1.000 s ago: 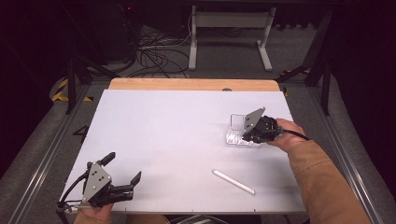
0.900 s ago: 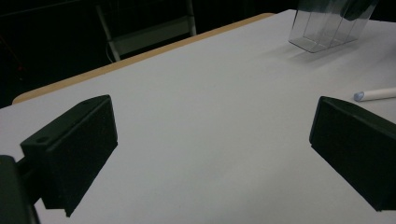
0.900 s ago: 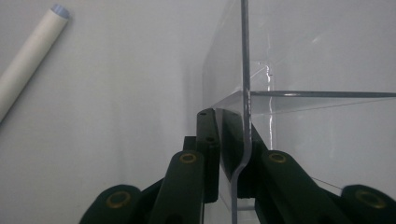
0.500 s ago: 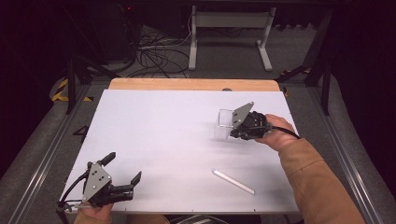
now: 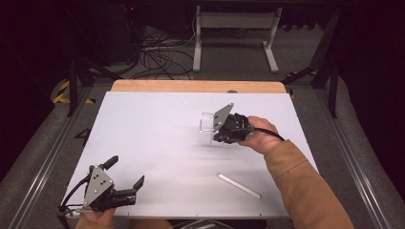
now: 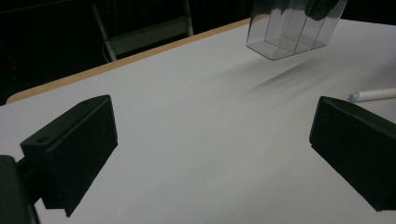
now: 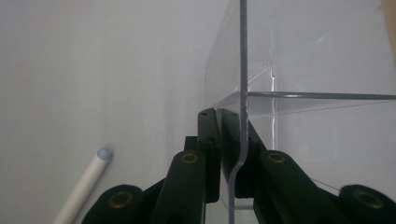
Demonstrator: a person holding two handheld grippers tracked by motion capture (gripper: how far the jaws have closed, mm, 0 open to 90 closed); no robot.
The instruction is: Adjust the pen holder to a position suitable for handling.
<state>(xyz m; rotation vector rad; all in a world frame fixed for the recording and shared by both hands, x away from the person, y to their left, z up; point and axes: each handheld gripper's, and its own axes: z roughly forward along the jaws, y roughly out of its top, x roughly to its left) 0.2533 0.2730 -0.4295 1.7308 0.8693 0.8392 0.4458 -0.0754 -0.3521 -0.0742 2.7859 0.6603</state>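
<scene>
Right gripper [image 5: 220, 130]: clamped on 1 wall of clear box [image 5: 208, 128], lifting it off table [image 5: 153, 138].
Left gripper [image 5: 125, 178]: jaws wide, empty, parked.
White tube [image 5: 239, 185]: lying apart, untouched.

Table top [image 5: 157, 138]: plain pale grey-white, tan wooden strip at far edge.
Divided box [image 5: 208, 128]: clear, colourless.
Tube [image 5: 239, 185]: white.
Gripper jaws: black.
Sleeve [image 5: 305, 191]: tan-brown.
Floor [image 5: 33, 157]: grey.

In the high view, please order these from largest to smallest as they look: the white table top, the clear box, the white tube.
1. White table top, by far.
2. Clear box, held up in the right tool.
3. White tube: about as long as the box, much thinner.
</scene>
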